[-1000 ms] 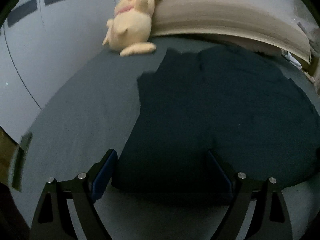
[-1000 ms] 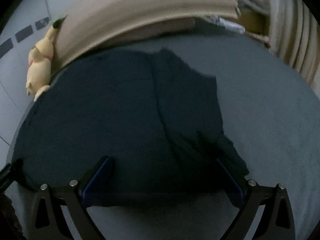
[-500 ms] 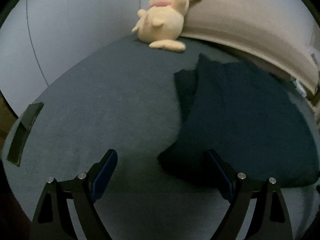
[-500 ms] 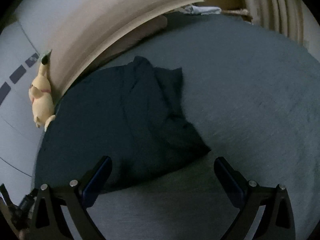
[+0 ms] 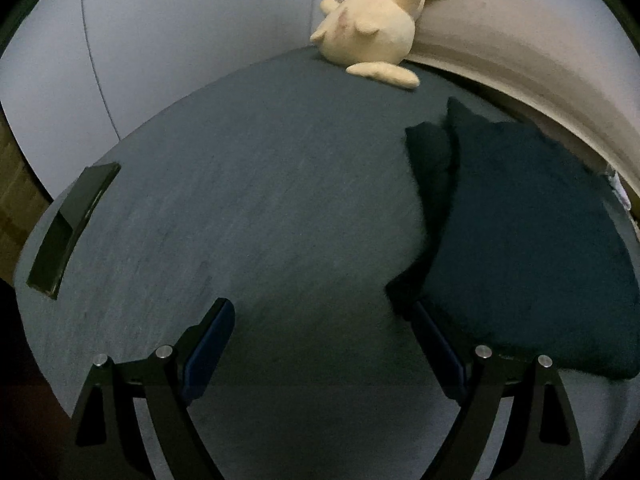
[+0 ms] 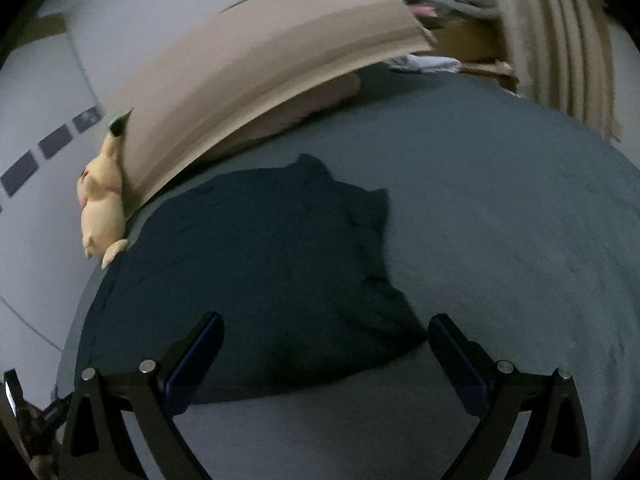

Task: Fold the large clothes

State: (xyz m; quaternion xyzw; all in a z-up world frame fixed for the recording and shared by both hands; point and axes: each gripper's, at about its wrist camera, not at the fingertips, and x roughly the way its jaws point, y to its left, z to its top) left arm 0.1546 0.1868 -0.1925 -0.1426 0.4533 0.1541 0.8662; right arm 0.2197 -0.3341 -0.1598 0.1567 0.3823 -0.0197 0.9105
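Dark garment (image 6: pixel 272 280) lies on grey bed (image 6: pixel 520 240), sides apparently folded in, lumpy, near plush toy (image 5: pixel 372 28). Left gripper (image 5: pixel 324 344) and right gripper (image 6: pixel 324 356): jaws spread, empty. Judged midway: further folds, smoothing remain.

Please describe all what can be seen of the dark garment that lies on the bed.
The dark garment is navy, almost black, of soft matte cloth. It lies flat and partly folded on the grey bed sheet, a narrower doubled layer along one side, with uneven points at its far edge. Its far side reaches toward the beige headboard; the yellow plush toy sits apart from it. Neither gripper touches it.
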